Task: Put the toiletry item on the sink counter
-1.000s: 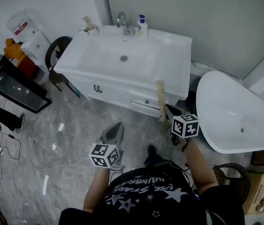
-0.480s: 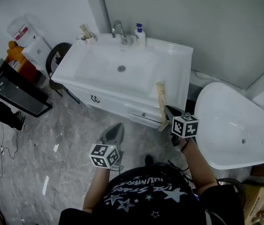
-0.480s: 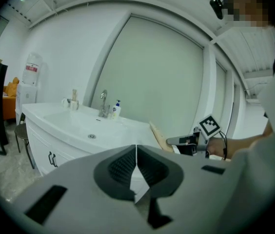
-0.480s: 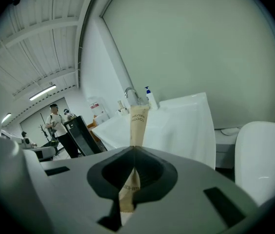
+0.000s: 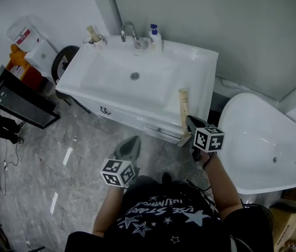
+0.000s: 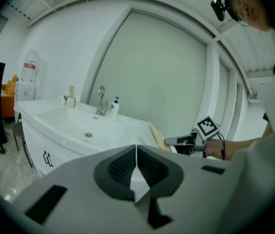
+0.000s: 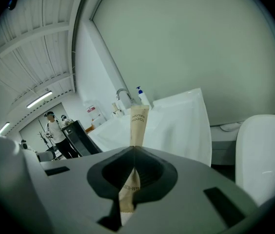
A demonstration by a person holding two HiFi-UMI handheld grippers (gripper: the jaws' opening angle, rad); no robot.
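Nearer the glossy sink counter [image 5: 200, 72] now, right gripper [image 5: 190, 123] pinches a flat, seemingly paper packet [image 5: 182, 106].

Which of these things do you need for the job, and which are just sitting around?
For the job: toothbrush packet, clamped in the right gripper's jaws; sink counter.

Just lying about: soap bottle, cup of brushes, bathtub, water dispenser; left gripper, shut and empty.
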